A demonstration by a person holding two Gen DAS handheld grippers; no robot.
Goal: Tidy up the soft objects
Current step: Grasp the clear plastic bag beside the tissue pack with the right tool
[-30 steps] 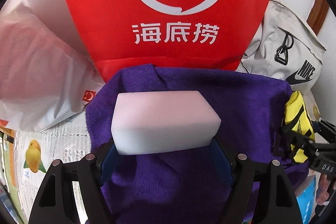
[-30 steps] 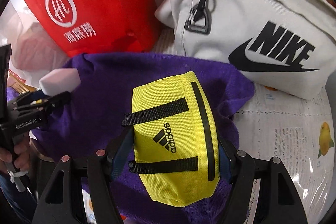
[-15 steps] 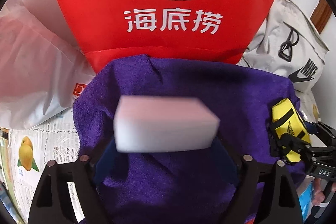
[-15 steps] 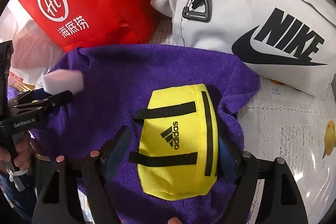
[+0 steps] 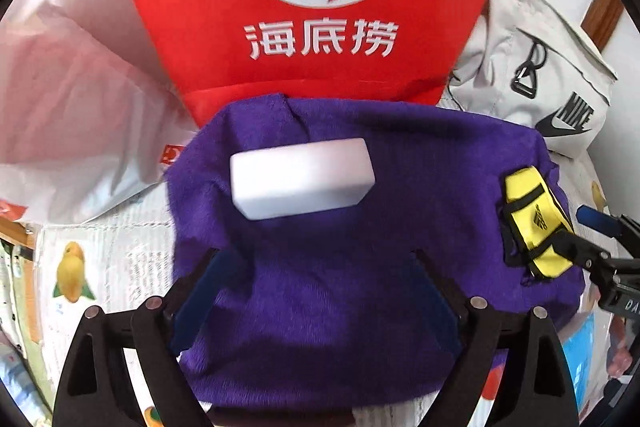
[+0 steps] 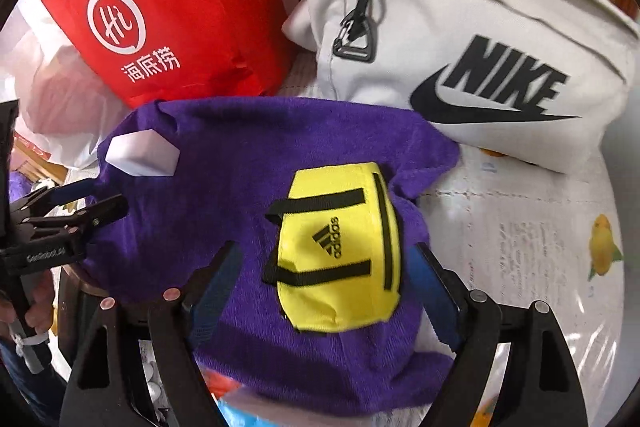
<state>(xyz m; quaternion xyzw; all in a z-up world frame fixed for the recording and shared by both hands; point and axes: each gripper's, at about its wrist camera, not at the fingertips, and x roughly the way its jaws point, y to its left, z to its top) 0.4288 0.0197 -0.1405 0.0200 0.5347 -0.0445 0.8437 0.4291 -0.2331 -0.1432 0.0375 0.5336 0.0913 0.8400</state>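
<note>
The left claw (image 5: 316, 291) is being opened behind the white sponge (image 5: 302, 177); the right claw (image 6: 324, 291) is held spread beside the yellow pouch (image 6: 340, 247), both left lying on the purple towel (image 5: 360, 267).

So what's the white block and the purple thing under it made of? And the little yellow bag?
The white block looks like soft foam, maybe a sponge: matte, smooth, with rounded edges. The purple cloth looks like a fluffy towel or fleece, since its surface is fuzzy and it bunches into folds. The yellow pouch seems to be woven fabric, probably nylon or polyester, slightly shiny, with black webbing straps.
</note>
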